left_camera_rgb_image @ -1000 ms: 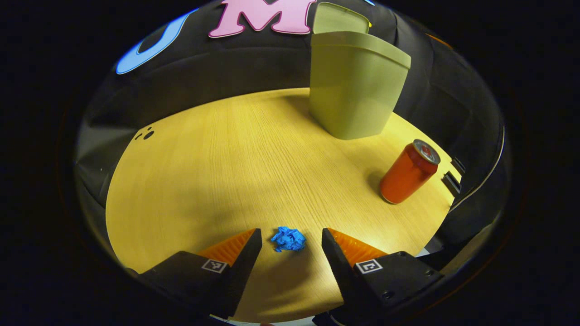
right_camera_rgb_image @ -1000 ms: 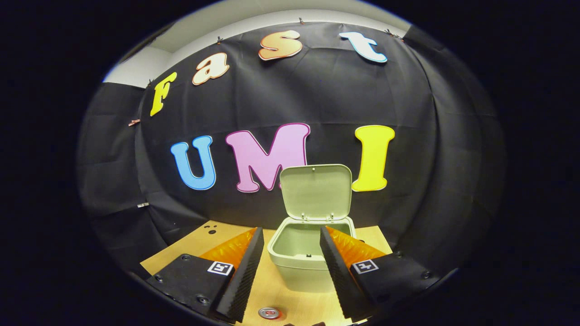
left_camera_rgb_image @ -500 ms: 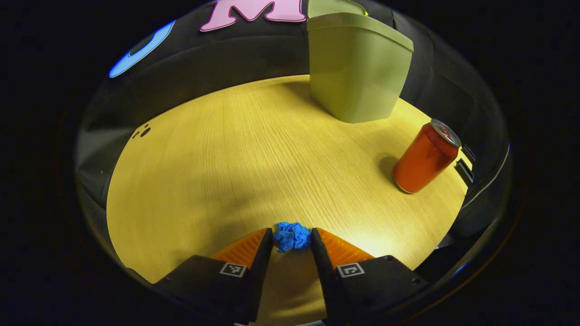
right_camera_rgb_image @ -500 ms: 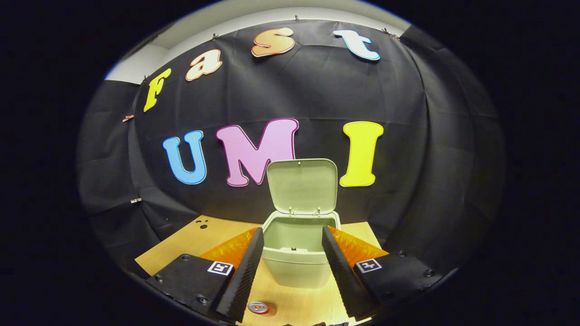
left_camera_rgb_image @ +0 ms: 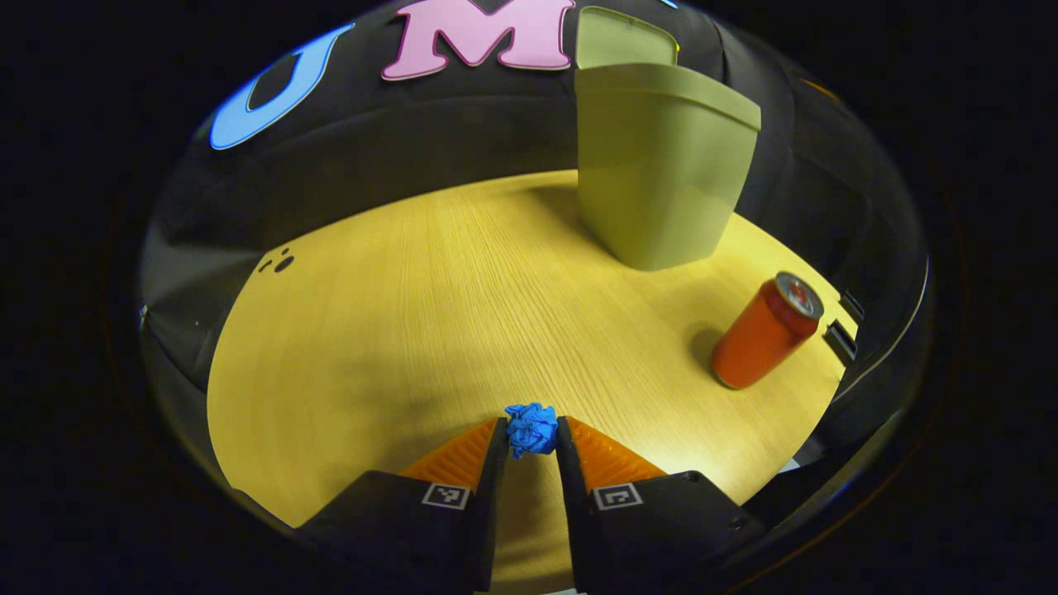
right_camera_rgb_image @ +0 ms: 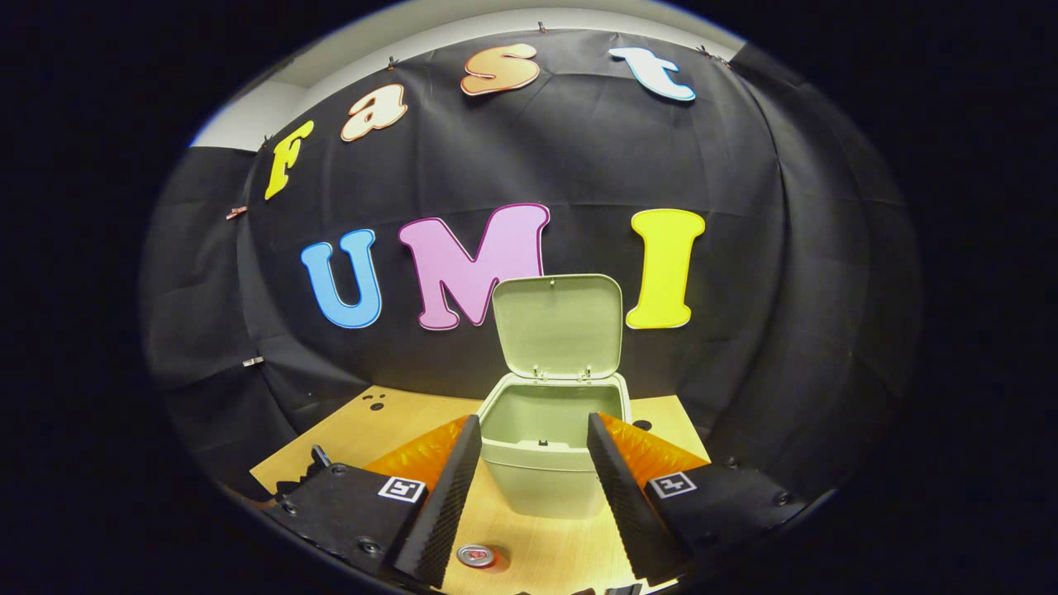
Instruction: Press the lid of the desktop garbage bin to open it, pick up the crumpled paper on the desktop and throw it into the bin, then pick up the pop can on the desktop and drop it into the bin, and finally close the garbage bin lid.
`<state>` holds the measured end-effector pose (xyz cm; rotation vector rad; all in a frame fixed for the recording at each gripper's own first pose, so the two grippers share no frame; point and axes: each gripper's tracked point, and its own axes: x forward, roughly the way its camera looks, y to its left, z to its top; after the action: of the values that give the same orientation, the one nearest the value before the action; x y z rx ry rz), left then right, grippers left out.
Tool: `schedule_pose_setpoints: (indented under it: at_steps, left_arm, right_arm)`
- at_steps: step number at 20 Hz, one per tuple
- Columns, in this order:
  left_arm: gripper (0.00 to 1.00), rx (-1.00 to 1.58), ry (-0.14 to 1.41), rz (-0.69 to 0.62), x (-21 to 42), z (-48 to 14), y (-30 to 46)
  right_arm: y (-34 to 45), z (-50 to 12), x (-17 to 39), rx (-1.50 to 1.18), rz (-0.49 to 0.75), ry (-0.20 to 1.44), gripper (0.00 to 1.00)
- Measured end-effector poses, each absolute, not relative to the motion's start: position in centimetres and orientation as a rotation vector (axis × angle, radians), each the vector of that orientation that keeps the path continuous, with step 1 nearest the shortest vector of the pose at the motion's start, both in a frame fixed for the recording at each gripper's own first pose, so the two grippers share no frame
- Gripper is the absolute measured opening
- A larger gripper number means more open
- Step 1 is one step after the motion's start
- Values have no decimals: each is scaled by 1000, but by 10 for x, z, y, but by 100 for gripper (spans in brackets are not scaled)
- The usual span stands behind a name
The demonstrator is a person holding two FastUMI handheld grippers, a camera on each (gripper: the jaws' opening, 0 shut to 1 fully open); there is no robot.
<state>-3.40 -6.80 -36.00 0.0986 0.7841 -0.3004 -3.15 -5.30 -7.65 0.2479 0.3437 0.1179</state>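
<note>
A blue crumpled paper (left_camera_rgb_image: 531,428) sits pinched between both fingers of my left gripper (left_camera_rgb_image: 530,440), just above the wooden desktop (left_camera_rgb_image: 397,314). The pale green bin (left_camera_rgb_image: 661,165) stands at the far right of the left gripper view, its lid (left_camera_rgb_image: 624,41) raised. An upright orange pop can (left_camera_rgb_image: 764,332) stands to the right, nearer than the bin. In the right gripper view my right gripper (right_camera_rgb_image: 529,459) hangs open above the desk, facing the open bin (right_camera_rgb_image: 547,450) with its lid (right_camera_rgb_image: 558,324) tilted back. The can's top (right_camera_rgb_image: 477,556) shows below that gripper.
Black cloth walls close in the desk at the back and sides. Small dark holes (left_camera_rgb_image: 277,264) mark the desk's far left. Part of a dark gripper body (right_camera_rgb_image: 314,463) shows at the left edge of the right gripper view. Bare wood lies between the paper and the bin.
My left gripper has shut from open onto the blue paper and lifted slightly. The right gripper has drifted a little, staying open in front of the bin.
</note>
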Motion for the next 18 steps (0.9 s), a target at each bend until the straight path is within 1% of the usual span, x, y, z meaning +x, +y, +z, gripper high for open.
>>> schedule_pose_setpoints:
  at_steps: [1,6,7,8,15,16,18]
  left_arm:
    - [40,94,762,-293,-30,-349,-65]
    - [40,47,615,-281,6,-275,-66]
    - [38,34,588,-281,11,-260,-67]
    - [40,19,555,-282,20,-242,-69]
    - [40,-75,338,-319,67,-131,-81]
    - [41,-78,312,-325,74,-118,-83]
    - [40,-82,270,-341,82,-96,-87]
  right_arm:
    - [-52,-77,-32,254,120,344,82]
    - [-47,-79,-33,251,126,342,82]
    - [-46,-80,-32,249,128,342,82]
    - [-45,-81,-33,247,131,346,82]
    - [-38,-90,-42,246,143,369,83]
    - [-37,-91,-43,246,143,372,83]
    - [-36,-95,-47,246,145,382,83]
